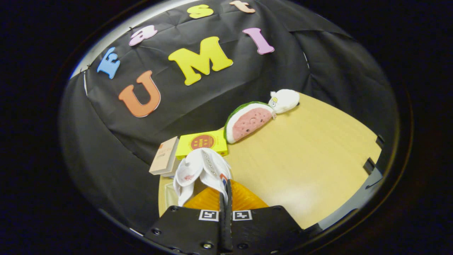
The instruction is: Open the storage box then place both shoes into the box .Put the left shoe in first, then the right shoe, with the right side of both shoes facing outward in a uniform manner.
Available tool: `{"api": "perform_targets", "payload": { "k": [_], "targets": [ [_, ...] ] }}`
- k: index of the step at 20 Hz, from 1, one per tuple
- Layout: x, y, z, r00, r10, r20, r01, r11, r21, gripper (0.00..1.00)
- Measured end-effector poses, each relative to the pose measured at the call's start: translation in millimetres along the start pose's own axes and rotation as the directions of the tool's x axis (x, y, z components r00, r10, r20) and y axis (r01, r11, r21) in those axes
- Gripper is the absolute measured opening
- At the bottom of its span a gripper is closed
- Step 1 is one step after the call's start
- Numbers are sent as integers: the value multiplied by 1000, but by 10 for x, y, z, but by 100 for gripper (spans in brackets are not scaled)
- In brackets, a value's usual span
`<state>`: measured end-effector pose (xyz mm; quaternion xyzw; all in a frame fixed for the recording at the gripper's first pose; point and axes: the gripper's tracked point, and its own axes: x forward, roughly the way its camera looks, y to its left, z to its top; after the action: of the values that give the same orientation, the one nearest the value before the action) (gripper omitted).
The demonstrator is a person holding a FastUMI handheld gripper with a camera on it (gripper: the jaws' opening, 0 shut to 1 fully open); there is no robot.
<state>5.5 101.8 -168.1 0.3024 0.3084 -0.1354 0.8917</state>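
My gripper (225, 183) is shut, its two fingers pressed together on the rim of a white shoe (200, 168). The shoe hangs just ahead of the fingertips with its opening turned toward me, and a small red and blue tab shows where the fingers pinch it. Right under the shoe and fingers lies a ribbed orange surface (246, 200), apparently part of the storage box; its shape is mostly hidden by the gripper body. A pale edge (169, 193) shows left of the orange surface, but I cannot tell what it is.
Beyond the shoe a yellow book (203, 141) and a beige book (163, 156) lie near the black cloth wall. A watermelon plush (247, 122) and a white plush toy (285, 100) sit farther back on the wooden table (318, 159), whose edge runs along the right.
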Motion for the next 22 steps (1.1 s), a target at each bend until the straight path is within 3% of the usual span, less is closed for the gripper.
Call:
{"api": "perform_targets", "payload": {
  "k": [10,22],
  "targets": [
    [231,321,-577,997,-72,35,72,997,21,0],
    [400,287,-794,983,-146,111,147,989,4,0]
  ]
}}
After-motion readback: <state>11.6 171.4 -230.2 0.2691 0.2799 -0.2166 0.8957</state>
